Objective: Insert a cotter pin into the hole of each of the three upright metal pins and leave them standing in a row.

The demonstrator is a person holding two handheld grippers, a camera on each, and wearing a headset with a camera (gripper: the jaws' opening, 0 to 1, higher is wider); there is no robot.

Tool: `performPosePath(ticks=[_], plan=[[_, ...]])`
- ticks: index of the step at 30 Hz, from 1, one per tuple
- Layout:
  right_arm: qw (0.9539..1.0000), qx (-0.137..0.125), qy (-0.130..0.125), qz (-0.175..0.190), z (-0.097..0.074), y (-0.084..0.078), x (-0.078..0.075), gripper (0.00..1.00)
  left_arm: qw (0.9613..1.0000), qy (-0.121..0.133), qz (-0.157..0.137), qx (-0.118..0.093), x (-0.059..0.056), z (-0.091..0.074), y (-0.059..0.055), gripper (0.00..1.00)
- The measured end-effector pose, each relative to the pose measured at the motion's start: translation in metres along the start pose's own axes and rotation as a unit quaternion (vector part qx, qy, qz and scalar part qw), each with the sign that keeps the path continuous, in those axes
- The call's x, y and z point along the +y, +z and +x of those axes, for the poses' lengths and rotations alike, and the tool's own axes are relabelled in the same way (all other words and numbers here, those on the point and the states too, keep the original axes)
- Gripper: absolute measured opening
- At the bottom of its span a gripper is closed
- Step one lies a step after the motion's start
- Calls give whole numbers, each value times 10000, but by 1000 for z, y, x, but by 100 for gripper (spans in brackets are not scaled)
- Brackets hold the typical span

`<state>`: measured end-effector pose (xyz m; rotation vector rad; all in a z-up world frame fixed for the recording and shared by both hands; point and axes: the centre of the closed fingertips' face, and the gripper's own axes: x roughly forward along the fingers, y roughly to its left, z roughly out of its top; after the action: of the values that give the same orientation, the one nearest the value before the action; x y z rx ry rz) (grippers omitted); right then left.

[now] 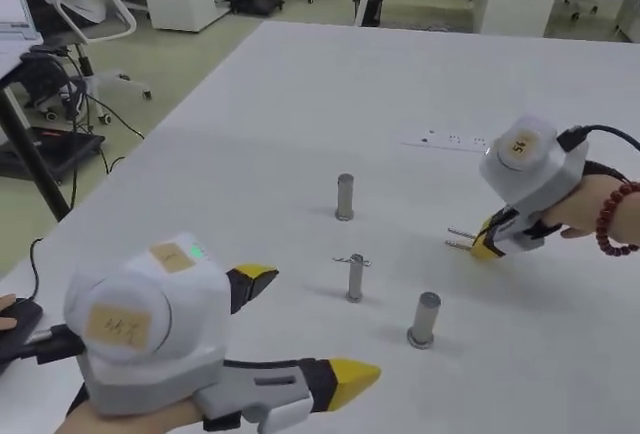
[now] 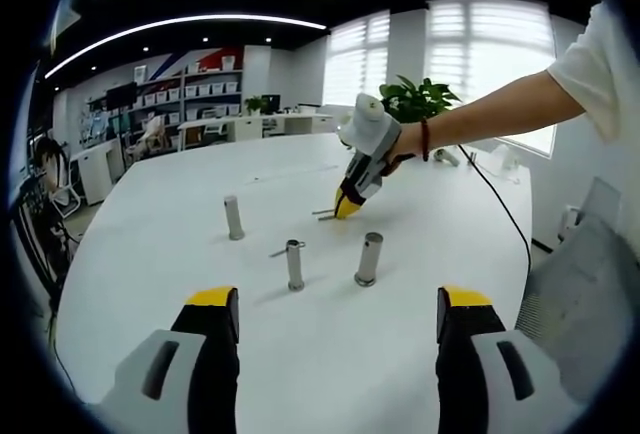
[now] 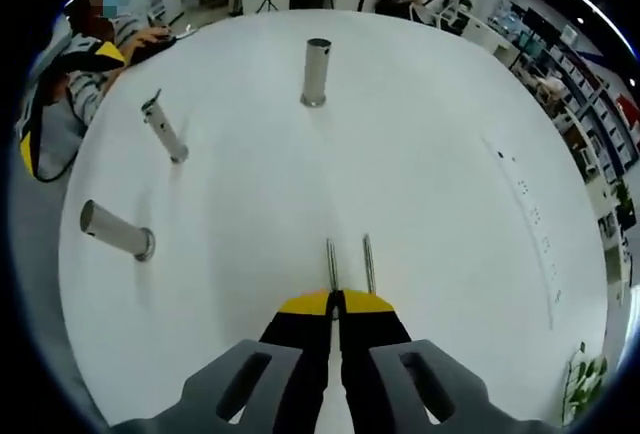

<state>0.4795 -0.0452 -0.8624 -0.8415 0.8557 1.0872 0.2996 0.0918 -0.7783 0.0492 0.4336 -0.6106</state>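
One metal pin [image 1: 355,279] looks done; right gripper [image 1: 483,246] fingers clamped on a cotter pin [image 1: 460,239], left gripper [image 1: 312,324] fingers apart; next, align it with a bare hole.

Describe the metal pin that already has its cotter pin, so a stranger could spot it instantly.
On the white workbench, three upright metal pins stand in a row. Take the middle pin. It alone has a thin cotter pin poking sideways near its top; the far pin and near pin are bare.
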Motion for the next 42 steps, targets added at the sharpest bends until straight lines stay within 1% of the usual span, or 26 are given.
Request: performPosePath(ticks=[3,8,12,15,18,20,24,27,30,34,35,37,42], plan=[[10000,-56,-69,-20,-2,1,-2,2,10000,-3,-11,-31,0,-1,2,81],[9995,-229,-222,-73,-9,8,-4,2,10000,-1,-11,-39,0,-2,3,80],[9986,-379,-337,-175,-17,14,-3,2,10000,-3,12,-62,-1,-2,6,78],[9974,-507,-421,-302,-24,20,0,2,10000,-8,-33,-91,0,-3,10,76],[9955,-721,-452,-425,-35,28,8,2,9999,-35,-95,-129,1,-2,15,74],[9939,-798,-520,-564,-41,32,13,2,9998,-49,-103,-131,1,-2,17,73],[9911,-1005,-543,-677,-53,39,25,2,9998,-110,-77,-131,1,0,23,68],[9881,-1172,-576,-813,-63,47,35,2,9998,-146,-62,-154,0,1,28,65],[9860,-1305,-578,-866,-70,53,43,2,9995,-223,-82,-189,-2,3,33,62],[9817,-1517,-528,-1022,-81,62,57,2,9993,-316,-117,-190,-4,5,37,58],[9800,-1576,-529,-1090,-83,65,61,2,9992,-344,-123,-186,-5,6,38,57],[9786,-1620,-507,-1166,-86,68,68,2,9989,-401,-160,-183,-6,8,39,55],[9723,-1756,-447,-1478,-94,75,87,2,9979,-542,-287,-226,-10,10,43,50]])
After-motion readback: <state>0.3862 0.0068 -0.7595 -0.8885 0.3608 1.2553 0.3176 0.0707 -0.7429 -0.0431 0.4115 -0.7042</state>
